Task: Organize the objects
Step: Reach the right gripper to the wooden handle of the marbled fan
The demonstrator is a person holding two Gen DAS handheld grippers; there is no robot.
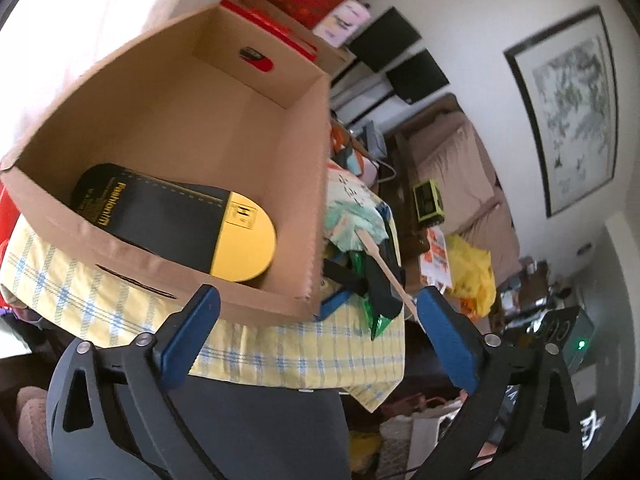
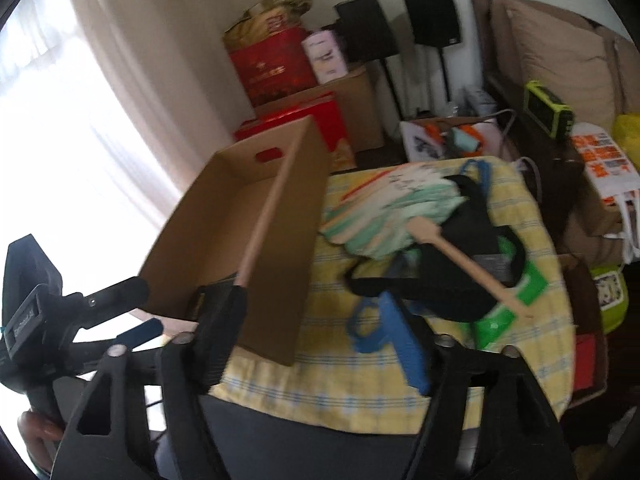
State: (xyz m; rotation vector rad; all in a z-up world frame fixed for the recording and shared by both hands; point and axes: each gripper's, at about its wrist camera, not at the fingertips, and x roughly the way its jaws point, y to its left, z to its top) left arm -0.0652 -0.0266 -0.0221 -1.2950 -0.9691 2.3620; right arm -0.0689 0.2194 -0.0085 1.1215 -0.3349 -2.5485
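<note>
An open cardboard box [image 1: 224, 120] stands on the table with a yellow checked cloth [image 1: 304, 344]. A black and yellow insole pack [image 1: 176, 220] lies inside it. My left gripper [image 1: 320, 320] is open and empty just in front of the box's near wall. Right of the box lies a pile: a hand fan with a wooden handle [image 2: 468, 260], a black strap bag [image 2: 452, 288] and a green packet [image 2: 516, 300]. My right gripper [image 2: 320, 328] is open and empty near the box's right corner [image 2: 280, 280], facing the pile. The left gripper also shows at the left of the right wrist view [image 2: 132, 308].
Red gift boxes [image 2: 280, 68] and cartons are stacked behind the box. Two black speakers [image 2: 432, 16] stand by the wall. A sofa [image 2: 560, 48] with a green device [image 2: 548, 108] and bags is on the right. A window with a curtain is on the left.
</note>
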